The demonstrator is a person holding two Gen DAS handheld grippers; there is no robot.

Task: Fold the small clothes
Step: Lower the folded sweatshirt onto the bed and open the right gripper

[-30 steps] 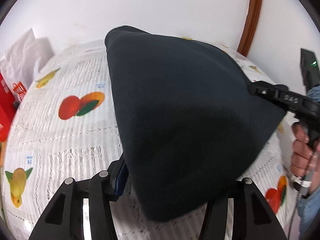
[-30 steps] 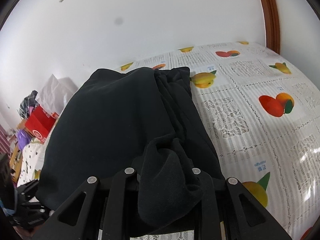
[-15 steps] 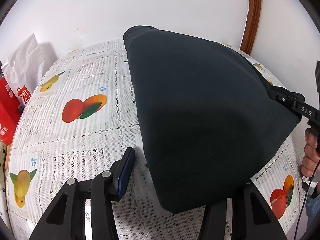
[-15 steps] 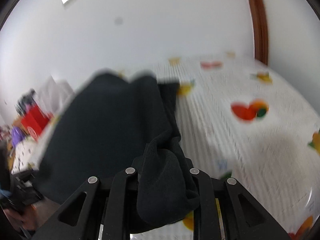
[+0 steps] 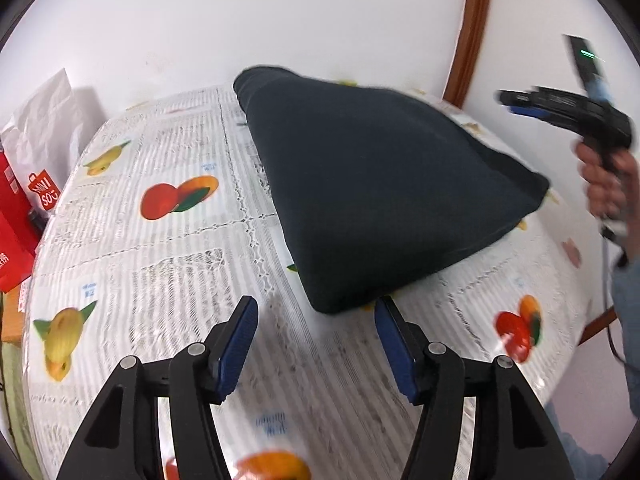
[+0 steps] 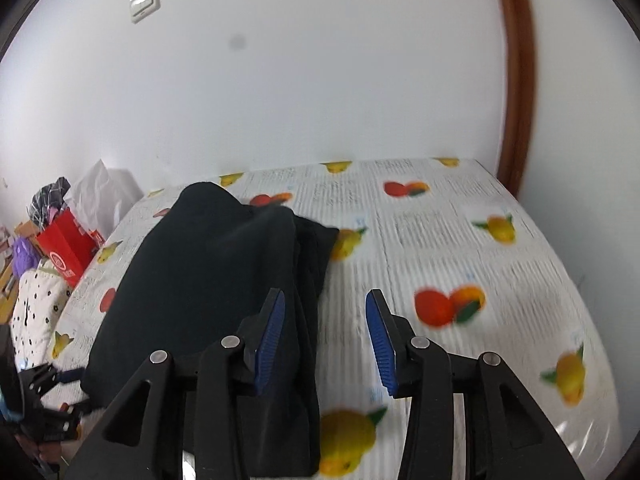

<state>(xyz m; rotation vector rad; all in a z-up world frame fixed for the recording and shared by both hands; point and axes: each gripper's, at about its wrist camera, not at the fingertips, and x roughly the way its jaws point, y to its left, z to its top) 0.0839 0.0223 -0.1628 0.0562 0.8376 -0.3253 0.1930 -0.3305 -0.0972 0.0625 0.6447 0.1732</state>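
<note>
Garment (image 5: 384, 192) released; both claws now apart.

In front of you a plain white wall (image 6: 320, 80) rises behind the table's fruit-printed tablecloth (image 5: 160, 240). A brown wooden frame (image 6: 520, 80) stands at the right, a light switch (image 6: 145, 2) high at the left.

Dark garments: one (image 5: 384, 184), folded on the table.
Grippers: two, left gripper (image 5: 316, 344) and right gripper (image 6: 326, 332), each with two blue-padded fingers set apart.
Tables: one, fruit-print cloth (image 5: 160, 272).
Red bags: one (image 5: 24, 216), past the table's left edge.
White bags: one (image 5: 44, 120), beside the red one.
Wall switches: one (image 6: 145, 2).
</note>
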